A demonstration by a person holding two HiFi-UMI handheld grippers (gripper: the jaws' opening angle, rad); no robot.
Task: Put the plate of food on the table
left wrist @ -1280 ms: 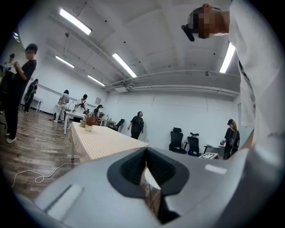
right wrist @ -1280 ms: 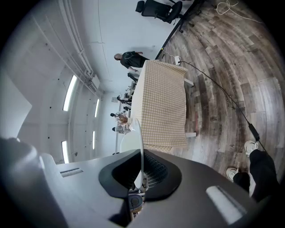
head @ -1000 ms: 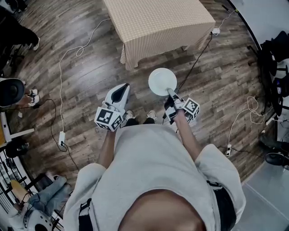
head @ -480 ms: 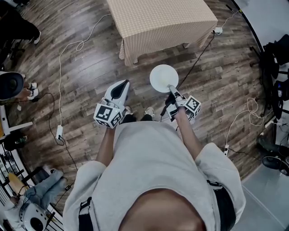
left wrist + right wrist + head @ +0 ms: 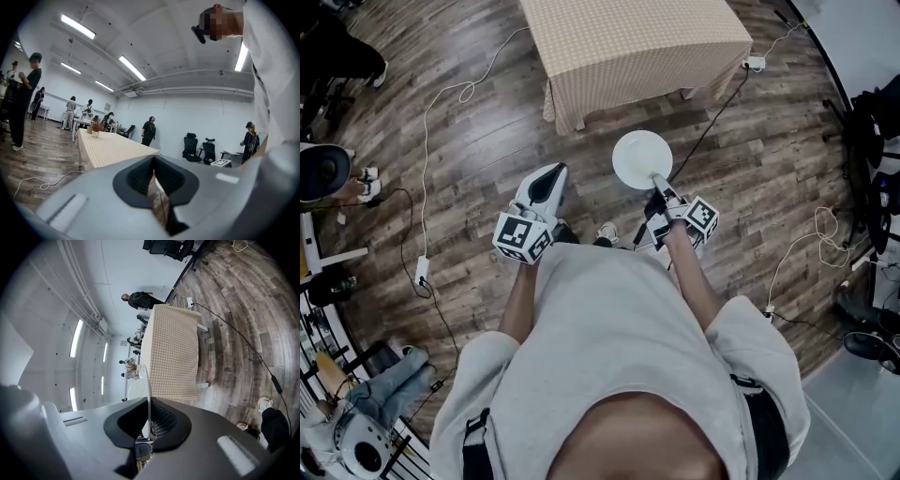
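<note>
White plate [image 5: 641,157] clamped by rim in right gripper [image 5: 658,181].

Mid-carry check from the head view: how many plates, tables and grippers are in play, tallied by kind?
plate: 1
table: 1
grippers: 2, the left gripper and the right gripper
Total: 4

The plate [image 5: 641,159] is plain white. At twelve o'clock, the table [image 5: 628,47] wears a beige cloth in fine checks. The floor [image 5: 750,178] is dark brown wood-grain planking, crossed at nine o'clock by a white cable [image 5: 426,150]. The left gripper [image 5: 548,178] and right gripper [image 5: 658,180] are whitish-grey with black pads and black-and-white square markers. The person's top [image 5: 609,356] is pale grey.
</note>
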